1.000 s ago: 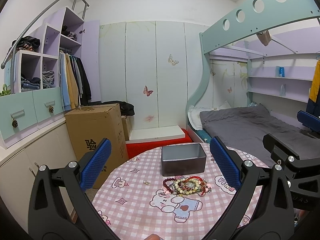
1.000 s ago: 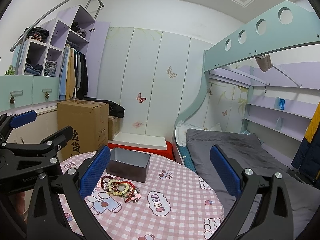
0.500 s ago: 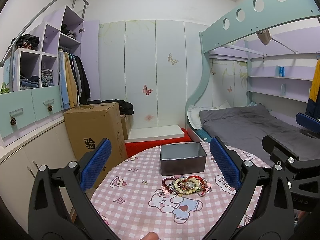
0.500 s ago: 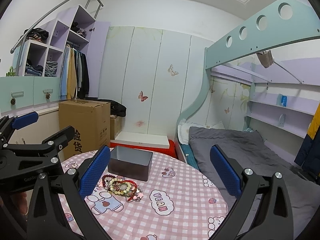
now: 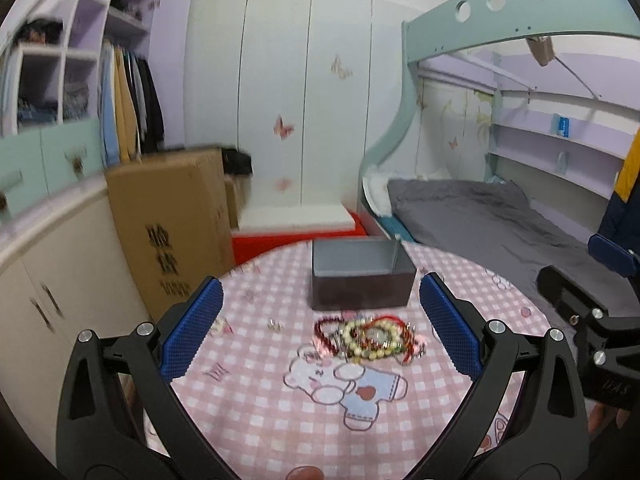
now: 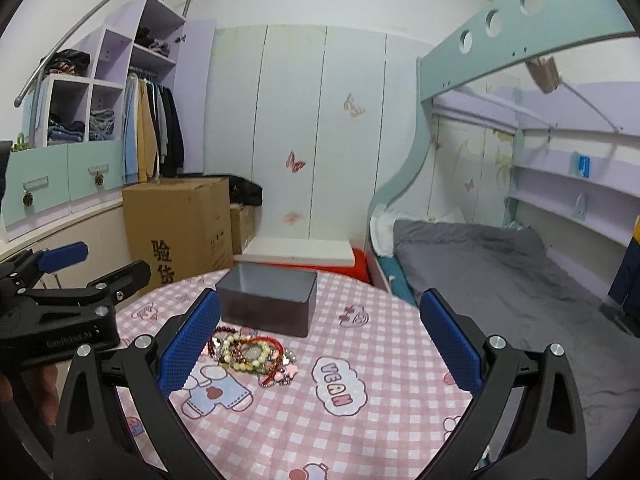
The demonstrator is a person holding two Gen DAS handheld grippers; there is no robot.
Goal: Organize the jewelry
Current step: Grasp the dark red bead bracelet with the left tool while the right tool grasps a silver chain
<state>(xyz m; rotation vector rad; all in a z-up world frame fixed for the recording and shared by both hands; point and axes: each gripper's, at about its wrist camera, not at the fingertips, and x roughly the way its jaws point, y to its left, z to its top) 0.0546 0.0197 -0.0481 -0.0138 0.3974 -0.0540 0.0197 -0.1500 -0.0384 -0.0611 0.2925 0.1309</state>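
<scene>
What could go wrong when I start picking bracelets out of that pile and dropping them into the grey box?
1. The bracelets lie tangled in one heap, so closing the left gripper on one strand will likely drag others along.
2. A tiny loose piece sits apart on the patterned tablecloth and is easy to overlook.
3. The grey box stands right behind the heap; a forward reach by either gripper, including the right gripper, could shove it.

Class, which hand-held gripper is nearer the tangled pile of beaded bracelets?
Left hand-held gripper: the pile of beaded bracelets lies centred between its fingers. The right hand-held gripper sits further right, pile by its left finger.
</scene>
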